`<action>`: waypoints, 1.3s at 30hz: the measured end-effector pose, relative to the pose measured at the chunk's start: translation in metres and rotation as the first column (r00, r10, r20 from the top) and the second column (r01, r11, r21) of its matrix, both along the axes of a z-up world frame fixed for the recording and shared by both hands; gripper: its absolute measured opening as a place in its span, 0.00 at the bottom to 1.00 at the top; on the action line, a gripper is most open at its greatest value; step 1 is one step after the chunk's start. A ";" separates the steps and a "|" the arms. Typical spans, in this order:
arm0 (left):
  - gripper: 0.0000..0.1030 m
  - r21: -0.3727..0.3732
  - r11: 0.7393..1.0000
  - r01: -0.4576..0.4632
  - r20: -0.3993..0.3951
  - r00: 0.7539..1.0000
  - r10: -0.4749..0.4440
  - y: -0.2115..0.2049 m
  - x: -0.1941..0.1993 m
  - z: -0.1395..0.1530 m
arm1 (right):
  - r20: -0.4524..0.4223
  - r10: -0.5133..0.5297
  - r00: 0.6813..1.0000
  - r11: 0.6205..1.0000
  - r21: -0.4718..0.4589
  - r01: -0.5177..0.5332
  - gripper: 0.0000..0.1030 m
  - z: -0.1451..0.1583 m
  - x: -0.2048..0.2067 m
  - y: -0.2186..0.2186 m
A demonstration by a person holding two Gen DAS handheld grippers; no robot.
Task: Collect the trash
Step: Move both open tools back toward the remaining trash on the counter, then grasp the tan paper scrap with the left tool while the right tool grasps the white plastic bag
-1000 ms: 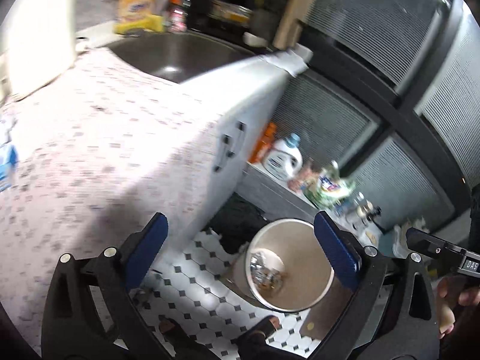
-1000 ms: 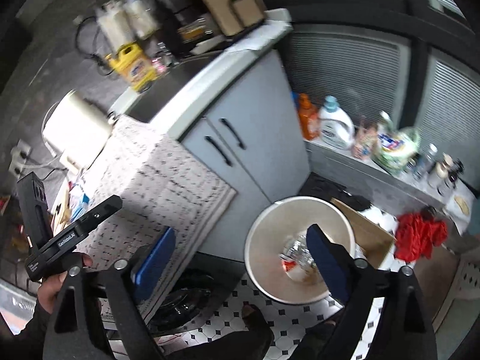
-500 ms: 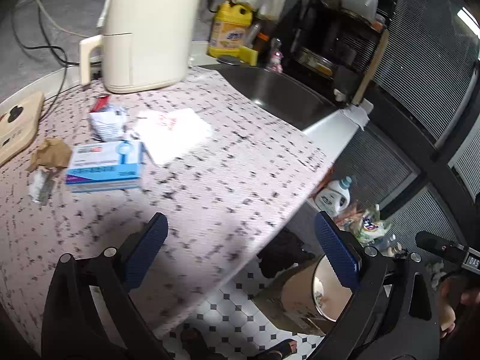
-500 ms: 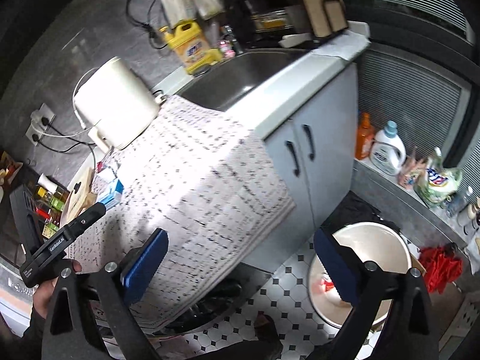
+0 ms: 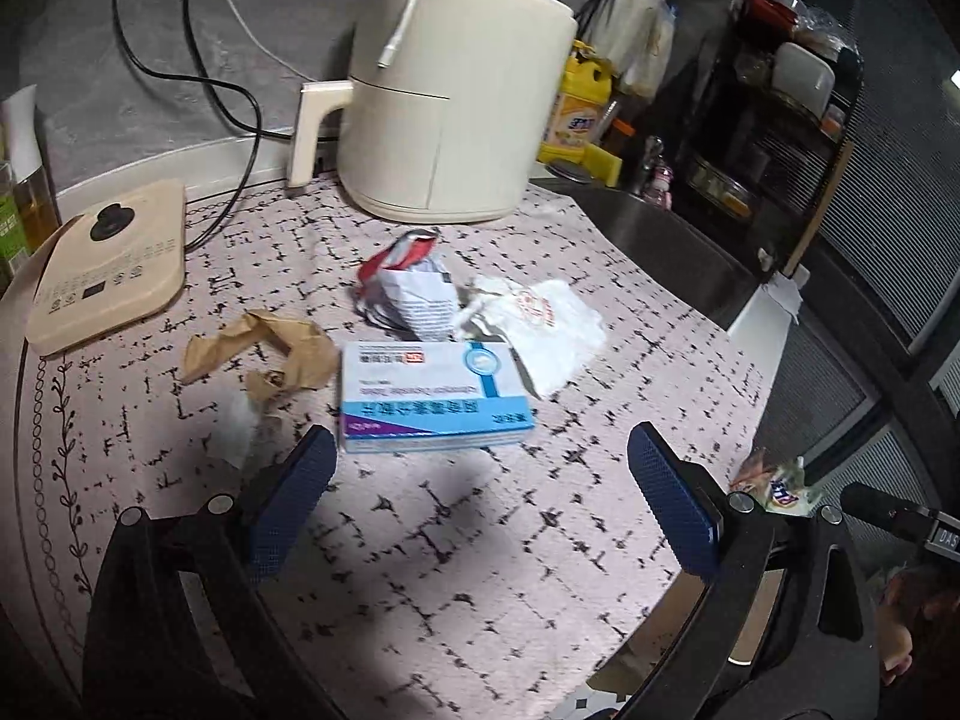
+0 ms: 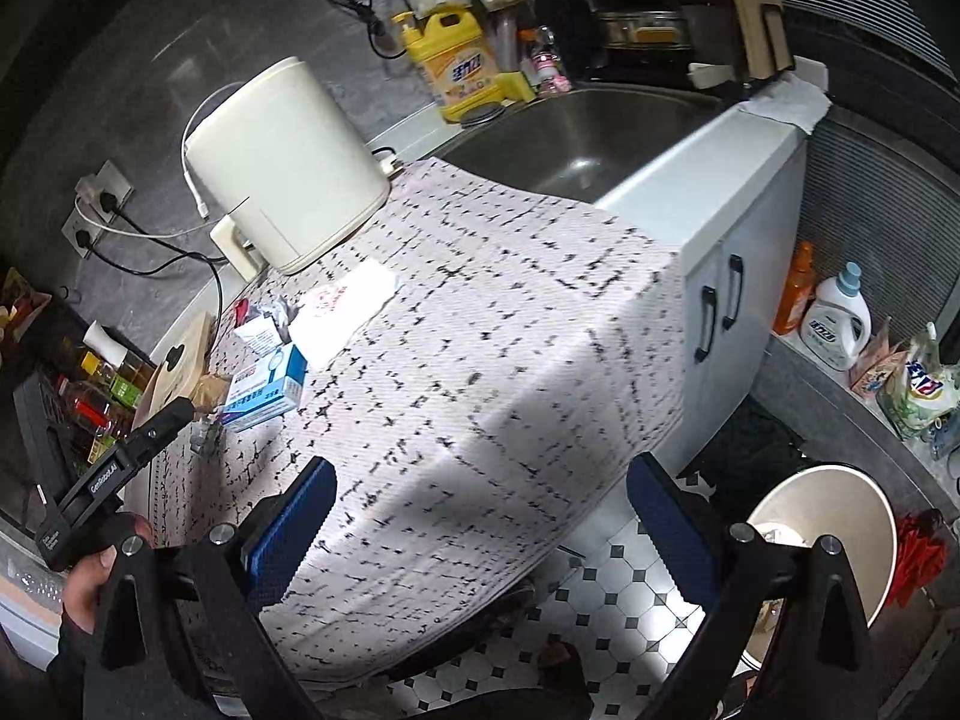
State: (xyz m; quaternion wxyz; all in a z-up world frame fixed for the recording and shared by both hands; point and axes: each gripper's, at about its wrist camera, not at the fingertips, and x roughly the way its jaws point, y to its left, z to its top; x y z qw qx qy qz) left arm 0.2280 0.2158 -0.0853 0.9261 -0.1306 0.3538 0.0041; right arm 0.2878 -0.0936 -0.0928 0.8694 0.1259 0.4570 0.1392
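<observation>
Trash lies on the patterned cloth (image 5: 480, 540): a blue-and-white box (image 5: 432, 399), crumpled brown paper (image 5: 264, 351), a white wrapper with red print (image 5: 540, 324), a torn silver-and-red packet (image 5: 408, 288) and a small clear scrap (image 5: 237, 426). My left gripper (image 5: 480, 498) is open and empty, just short of the box. My right gripper (image 6: 480, 522) is open and empty, over the cloth's front edge. The round bin (image 6: 822, 534) stands on the floor at the right with trash inside. The box also shows in the right wrist view (image 6: 264, 390).
A cream air fryer (image 5: 456, 102) stands behind the trash. A beige induction plate (image 5: 108, 264) is at the left with cables. A sink (image 6: 588, 138) and yellow detergent jug (image 6: 456, 60) are at the back. Bottles (image 6: 834, 324) line a low ledge.
Both grippers swung up and left, away from the bin on the floor, toward the countertop. The left one now faces the trash pile. Both stayed open and empty.
</observation>
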 end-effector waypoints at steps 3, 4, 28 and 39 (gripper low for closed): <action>0.94 -0.009 1.000 -0.024 0.003 1.000 0.024 0.023 0.005 -0.002 | -0.005 0.010 1.000 1.000 -0.013 -0.010 0.92 -0.002 0.005 0.016; 0.94 -0.010 0.999 -0.032 0.003 0.999 0.032 0.031 0.009 -0.003 | -0.007 0.011 1.000 1.000 -0.018 -0.011 0.92 -0.003 0.007 0.021; 0.06 -0.084 0.990 -0.109 -0.048 0.993 0.106 0.110 0.044 -0.022 | -0.016 0.078 0.997 0.993 -0.093 -0.079 0.90 -0.005 0.059 0.090; 0.06 -0.122 0.973 -0.195 0.015 0.980 0.198 0.157 0.002 0.003 | -0.027 0.237 0.971 0.963 -0.127 -0.238 0.64 -0.018 0.103 0.161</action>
